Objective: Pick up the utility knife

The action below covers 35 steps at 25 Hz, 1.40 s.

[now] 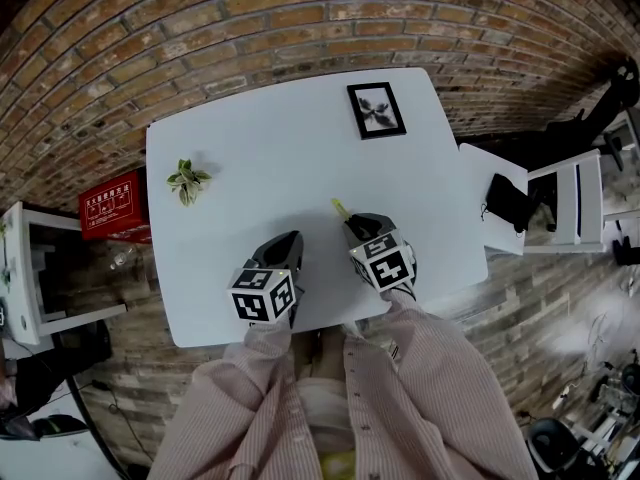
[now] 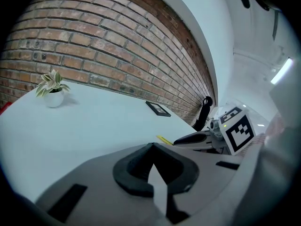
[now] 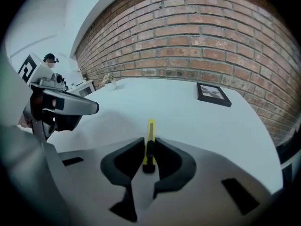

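This looks like a test room made up like a home. A white table (image 1: 270, 158) stands by a red brick wall (image 1: 300, 18), with a little potted plant (image 1: 186, 181) and a framed picture (image 1: 377, 110) on it. A dark stand (image 1: 592, 116) is beside it.

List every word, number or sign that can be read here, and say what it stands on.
Nothing here can be quoted.
Red box: white characters on its face, too small and blurred to read.
Left marker cube and right marker cube: black-and-white square patterns only, no letters or digits.
Framed picture: no text visible.
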Tool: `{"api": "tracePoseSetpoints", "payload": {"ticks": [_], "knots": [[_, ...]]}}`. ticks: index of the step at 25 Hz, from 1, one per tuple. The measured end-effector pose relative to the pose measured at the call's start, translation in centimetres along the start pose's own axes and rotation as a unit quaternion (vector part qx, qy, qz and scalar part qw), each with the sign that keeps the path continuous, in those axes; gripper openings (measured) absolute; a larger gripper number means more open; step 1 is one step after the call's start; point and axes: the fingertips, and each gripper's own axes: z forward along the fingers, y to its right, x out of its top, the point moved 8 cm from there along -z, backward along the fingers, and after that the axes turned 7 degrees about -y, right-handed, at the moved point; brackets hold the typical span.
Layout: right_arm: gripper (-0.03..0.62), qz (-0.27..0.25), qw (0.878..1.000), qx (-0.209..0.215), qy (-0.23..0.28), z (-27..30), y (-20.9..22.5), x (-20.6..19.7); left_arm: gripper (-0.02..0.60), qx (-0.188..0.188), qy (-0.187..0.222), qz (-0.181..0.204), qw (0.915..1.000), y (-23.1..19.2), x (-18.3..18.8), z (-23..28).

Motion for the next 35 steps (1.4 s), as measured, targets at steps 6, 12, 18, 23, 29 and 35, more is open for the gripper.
{"api": "tracePoseSetpoints", "payload": {"ticks": [6,12,18,23,29,35], "knots": [[0.069,-0.014,1.0,-0.008,-0.003,0.0,-0.2,0.0,-0.008,-0.002,0.002,0.002,1.0,0.2,0.1,0.0],[0.069,-0.005,1.0,-0.013,0.016,-0.4,-0.6,-0.1,-0.009,-0.031,0.016,0.05,0.9981,1.0,0.4,-0.2],[0.069,0.024,0.997,-0.01,0.067,-1.8,-1.1,-0.1,-0.009,-0.04,0.036,0.071,0.996,1.4,0.8,-0.6],[0.069,0.065,0.99,-0.005,0.127,-3.9,-1.0,-0.2,-0.008,-0.045,0.058,0.085,0.9937,1.9,1.3,-1.3],[0.069,0.091,0.977,-0.004,0.193,-6.6,-1.1,-0.1,-0.008,-0.052,0.085,0.103,0.9896,2.5,2.5,-2.4],[0.069,0.104,0.963,-0.007,0.248,-9.4,-1.0,0.2,-0.008,-0.06,0.109,0.137,0.9828,4.0,3.9,-3.9]]}}
